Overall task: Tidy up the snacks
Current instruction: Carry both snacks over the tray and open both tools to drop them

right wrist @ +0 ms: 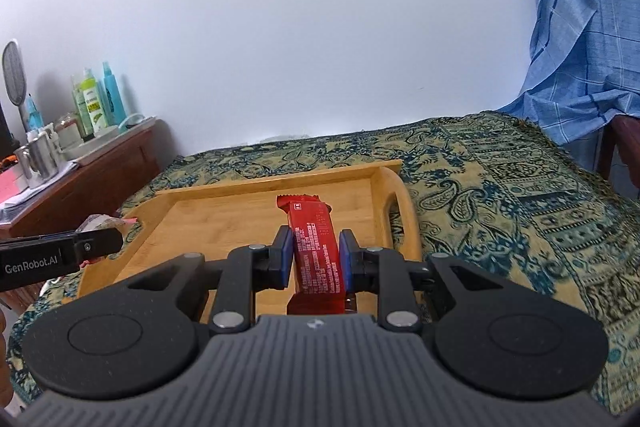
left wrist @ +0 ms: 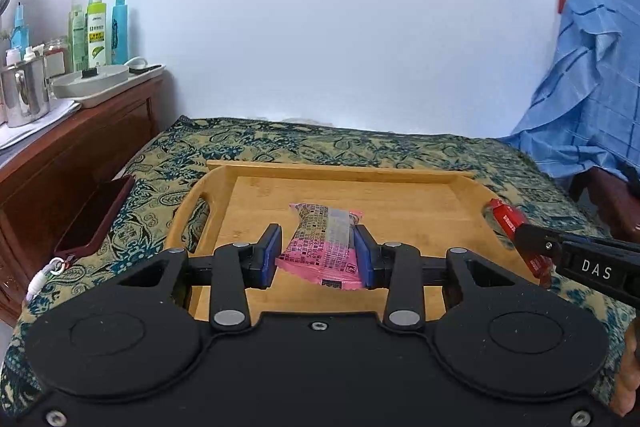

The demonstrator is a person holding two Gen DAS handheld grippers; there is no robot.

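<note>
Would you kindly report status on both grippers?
Left gripper shut on pink snack packet. Right gripper shut on red snack bar. Bamboo tray below, unobstructed.

My left fingers [left wrist: 270, 255] pinch a pink snack packet [left wrist: 324, 247], my right fingers [right wrist: 285, 259] a red snack bar [right wrist: 318, 251], both lifted above the wooden tray [left wrist: 400, 195].

Bright, even daylight; sharp pics, strong fisheye warp at edges.
</note>
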